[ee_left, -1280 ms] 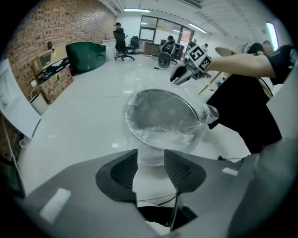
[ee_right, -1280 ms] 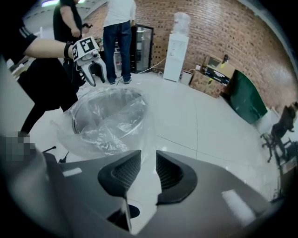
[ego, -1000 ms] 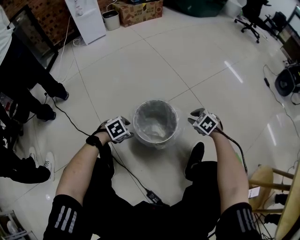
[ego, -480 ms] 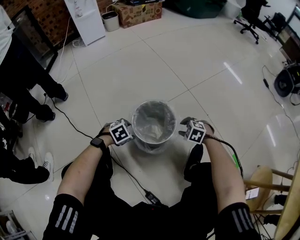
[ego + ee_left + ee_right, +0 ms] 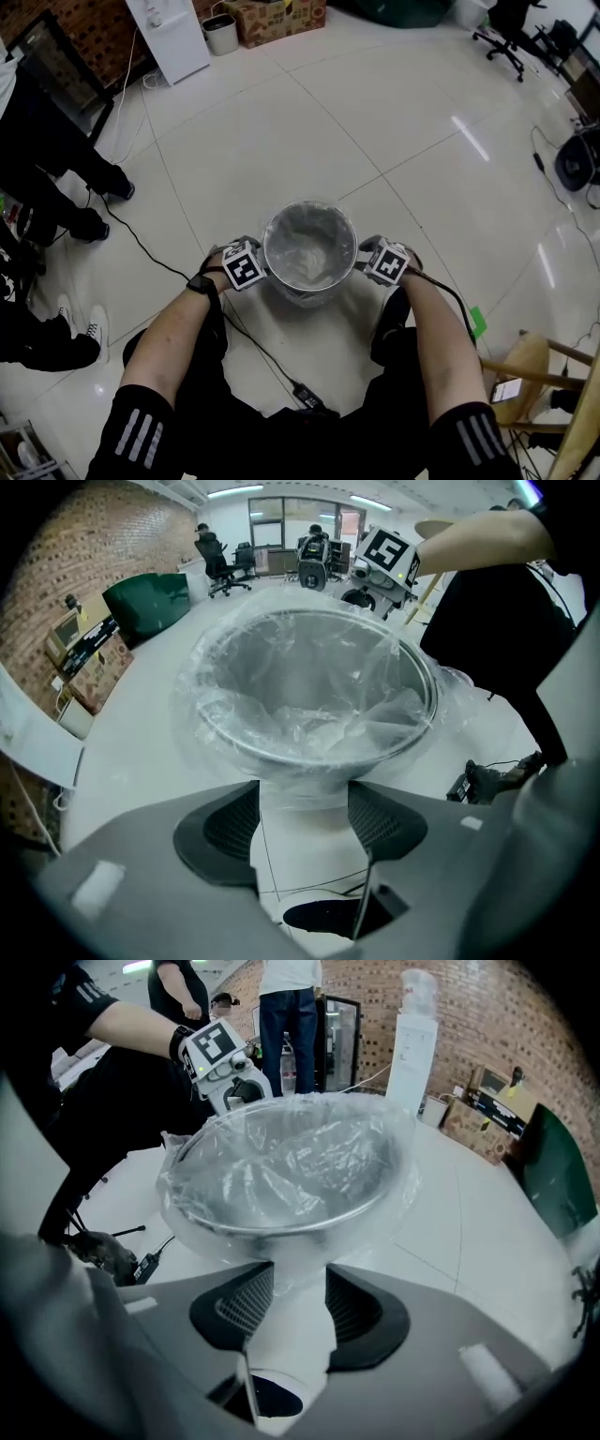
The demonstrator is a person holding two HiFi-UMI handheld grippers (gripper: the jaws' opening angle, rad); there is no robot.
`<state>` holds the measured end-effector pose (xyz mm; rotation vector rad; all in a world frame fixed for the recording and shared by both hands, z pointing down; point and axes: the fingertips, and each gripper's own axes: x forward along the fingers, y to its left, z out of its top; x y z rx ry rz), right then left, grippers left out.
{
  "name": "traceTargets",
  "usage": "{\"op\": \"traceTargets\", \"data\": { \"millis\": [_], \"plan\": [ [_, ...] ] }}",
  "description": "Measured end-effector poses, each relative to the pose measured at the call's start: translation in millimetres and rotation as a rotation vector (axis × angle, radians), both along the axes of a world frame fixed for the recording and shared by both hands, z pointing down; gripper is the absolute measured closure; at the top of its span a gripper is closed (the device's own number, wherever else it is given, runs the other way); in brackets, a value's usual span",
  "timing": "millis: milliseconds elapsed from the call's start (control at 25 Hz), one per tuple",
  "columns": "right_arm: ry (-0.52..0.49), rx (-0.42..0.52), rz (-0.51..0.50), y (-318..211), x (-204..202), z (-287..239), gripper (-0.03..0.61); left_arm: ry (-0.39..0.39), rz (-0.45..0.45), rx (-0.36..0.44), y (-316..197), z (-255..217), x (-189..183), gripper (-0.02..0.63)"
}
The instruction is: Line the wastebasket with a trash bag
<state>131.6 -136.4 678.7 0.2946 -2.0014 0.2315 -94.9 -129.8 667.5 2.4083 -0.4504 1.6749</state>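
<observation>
Reaching down past the knees, both forearms stretch forward and tip their tools steeply toward the tiled floor (image 5: 281,122). The left gripper (image 5: 253,267) sits at the left side of the wastebasket (image 5: 310,203) and the right gripper (image 5: 373,262) at its right side, so the two face each other across the rim.

The wastebasket stands upright on the floor just ahead of the person's legs. A clear trash bag (image 5: 309,728) lies crumpled inside it, with its edge turned over the rim and hanging as a loose skirt down the outside.

In the left gripper view the fingers (image 5: 220,827) stand wide apart and have just been opening. The bag's skirt under the rim sits at the mouth of the gap, and neither finger presses on it.

In the right gripper view the fingers (image 5: 361,1312) are also apart – a narrower gap – and they too have just been opening. A fold of clear film hangs down between them, unpinched. Neither tool has hold of anything.
</observation>
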Motion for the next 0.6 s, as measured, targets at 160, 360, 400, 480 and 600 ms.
{"op": "traceTargets", "data": {
  "millis": [160, 360, 400, 480, 600],
  "plan": [
    [0.045, -0.046, 0.025, -1.8, 5.8, 20.7, 0.396, -0.016, -0.017, -0.031, -6.7, 11.1, -6.4, 0.324],
    [0.07, -0.085, 0.043, -5.3, 5.6, 42.0, 0.396, -0.037, -0.052, -0.041, -17.9, 23.1, -19.0, 0.324],
    [0.078, -0.089, 0.039, -5.0, 5.1, 45.6, 0.396, -0.033, -0.055, -0.047, -19.1, 25.3, -19.3, 0.324],
    [0.087, -0.1, 0.038, -3.4, 6.0, 52.4, 0.396, -0.025, -0.057, -0.054, -21.1, 27.1, -17.2, 0.324],
    [0.083, -0.121, 0.038, -0.2, 6.0, 59.8, 0.396, -0.03, -0.052, -0.071, -22.0, 30.4, -13.8, 0.324]
  ]
}}
